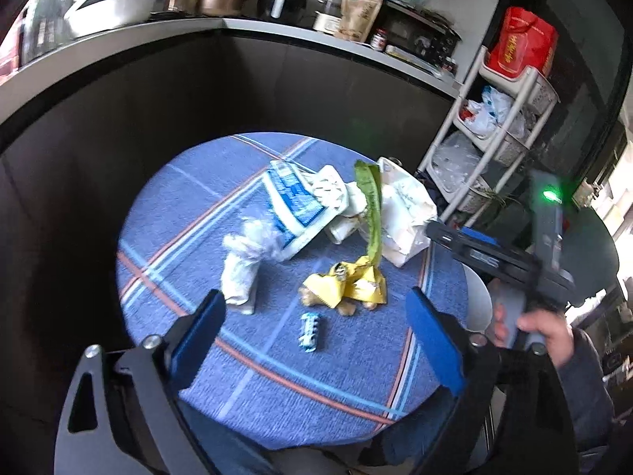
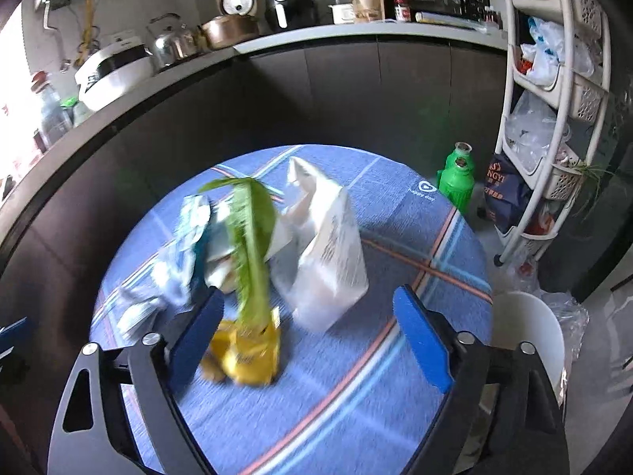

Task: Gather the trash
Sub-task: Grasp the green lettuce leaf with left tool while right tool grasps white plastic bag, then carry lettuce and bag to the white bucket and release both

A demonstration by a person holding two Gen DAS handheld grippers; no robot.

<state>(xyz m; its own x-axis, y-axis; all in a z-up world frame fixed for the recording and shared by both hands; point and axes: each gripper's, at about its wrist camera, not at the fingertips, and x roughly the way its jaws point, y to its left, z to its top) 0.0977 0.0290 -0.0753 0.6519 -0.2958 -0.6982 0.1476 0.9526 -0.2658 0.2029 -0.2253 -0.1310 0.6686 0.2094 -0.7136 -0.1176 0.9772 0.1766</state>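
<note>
Trash lies on a round table with a blue striped cloth [image 1: 356,360]. A crumpled yellow wrapper [image 1: 348,285] has a long green leaf [image 1: 370,213] standing from it. Behind are a white paper bag [image 1: 403,209], a blue-and-white package [image 1: 294,202], crumpled white paper [image 1: 243,261] and a small blue-white wrapper [image 1: 309,331]. My left gripper [image 1: 316,316] is open above the small wrapper. My right gripper [image 2: 312,316] is open above the table, with the yellow wrapper [image 2: 247,350] and leaf [image 2: 251,245] by its left finger; the bag [image 2: 328,253] stands beyond. The right gripper's body also shows in the left wrist view [image 1: 514,261].
A dark counter [image 1: 277,27] with kitchen appliances curves behind the table. A white storage rack [image 2: 554,118] stands at the right, with a green bottle [image 2: 455,182] and a dark bag on the floor beside it. A white chair [image 2: 530,336] is at the table's right edge.
</note>
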